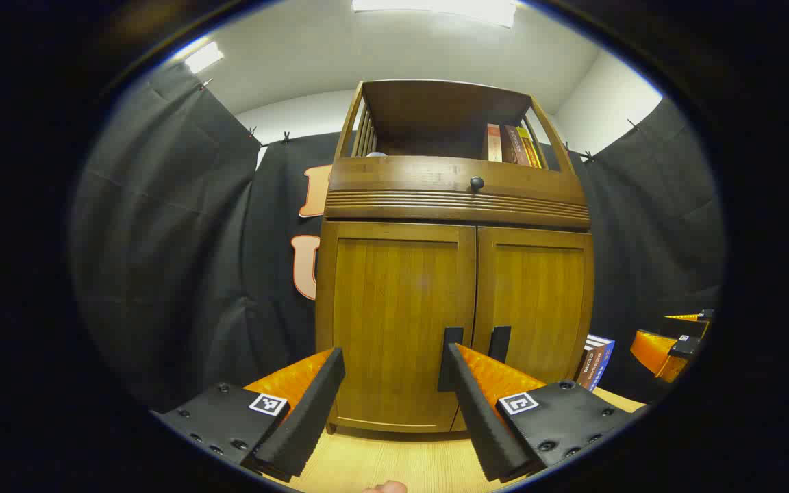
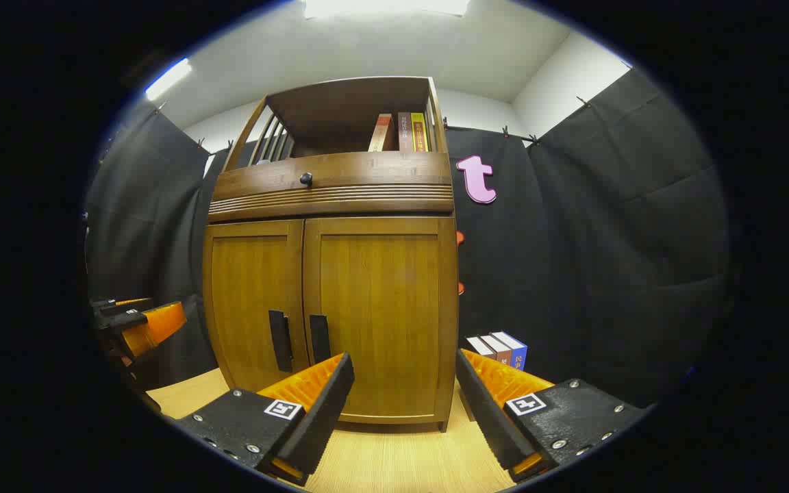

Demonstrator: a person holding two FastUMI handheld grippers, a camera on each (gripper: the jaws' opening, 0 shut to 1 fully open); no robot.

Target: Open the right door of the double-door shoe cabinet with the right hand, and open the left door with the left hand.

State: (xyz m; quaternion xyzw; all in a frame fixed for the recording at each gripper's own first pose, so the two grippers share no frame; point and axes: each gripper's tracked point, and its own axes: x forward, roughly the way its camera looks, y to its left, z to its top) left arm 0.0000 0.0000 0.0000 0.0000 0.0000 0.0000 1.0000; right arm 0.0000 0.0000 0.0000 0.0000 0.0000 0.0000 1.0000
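Note:
The wooden shoe cabinet (image 1: 456, 205) stands on a light wood tabletop with both doors closed. Straight ahead of my left gripper (image 1: 394, 356) is the left door (image 1: 394, 281); the gripper is open and empty, a short way off. Its right finger covers part of the left handle (image 1: 452, 337), and the right handle (image 1: 500, 342) shows beside it. My right gripper (image 2: 405, 361) is open and empty, facing the right door (image 2: 381, 287). The two dark handles (image 2: 298, 339) lie left of its fingers. The left gripper (image 2: 138, 325) appears at the far left of the right gripper view.
A few books (image 2: 504, 349) stand on the table right of the cabinet. More books (image 2: 401, 131) sit in the open top shelf above a drawer with a dark knob (image 2: 306, 179). Black cloth walls close in both sides. Bare tabletop (image 2: 394, 459) lies before the cabinet.

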